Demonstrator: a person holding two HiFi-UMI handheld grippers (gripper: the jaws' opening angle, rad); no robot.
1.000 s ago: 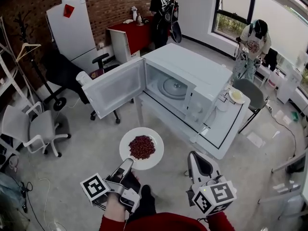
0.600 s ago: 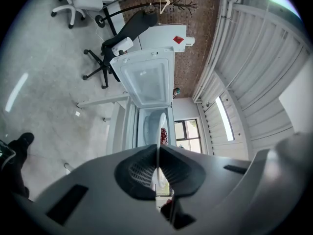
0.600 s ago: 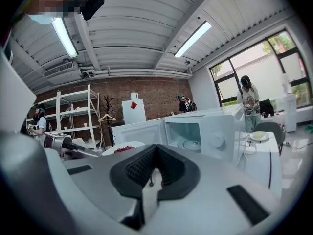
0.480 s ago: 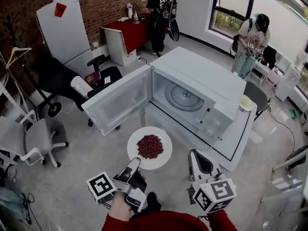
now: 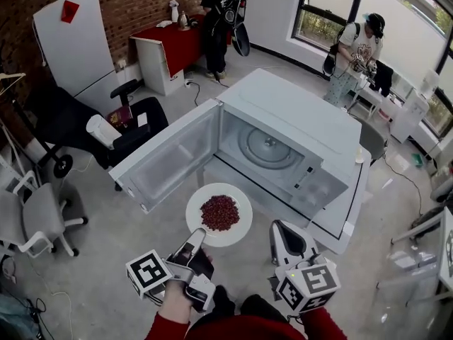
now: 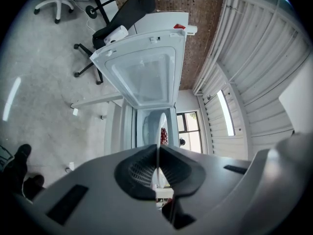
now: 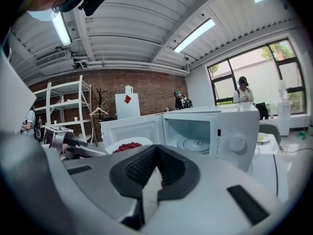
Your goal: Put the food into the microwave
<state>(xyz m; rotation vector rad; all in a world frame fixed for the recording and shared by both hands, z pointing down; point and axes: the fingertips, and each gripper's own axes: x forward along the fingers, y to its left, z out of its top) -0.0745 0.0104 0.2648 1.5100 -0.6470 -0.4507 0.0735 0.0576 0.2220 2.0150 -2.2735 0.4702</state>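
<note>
A white plate point(image 5: 237, 229) heaped with red food point(image 5: 219, 212) hangs level in front of the open white microwave point(image 5: 297, 119). My left gripper point(image 5: 198, 236) is shut on the plate's near rim; in the left gripper view the plate point(image 6: 157, 146) shows edge-on between the jaws, with the food point(image 6: 163, 135) beyond. The microwave's door point(image 5: 166, 160) swings out to the left, baring the glass turntable point(image 5: 267, 147). My right gripper point(image 5: 282, 227) is shut and empty, to the right of the plate; the right gripper view shows the plate point(image 7: 128, 144) at the left and the cavity point(image 7: 193, 136) ahead of that gripper point(image 7: 155, 147).
The microwave stands on a white table point(image 5: 350, 214). A black office chair point(image 5: 134, 129) is left of the door and a grey chair point(image 5: 35, 214) at the far left. A white fridge point(image 5: 71, 41), a red table point(image 5: 177, 41) and two people point(image 5: 219, 9) point(image 5: 354, 48) are at the back.
Both grippers and the plate have moved forward toward the microwave, whose open front now lies closer and more squarely ahead. The grip on the plate is unchanged.
</note>
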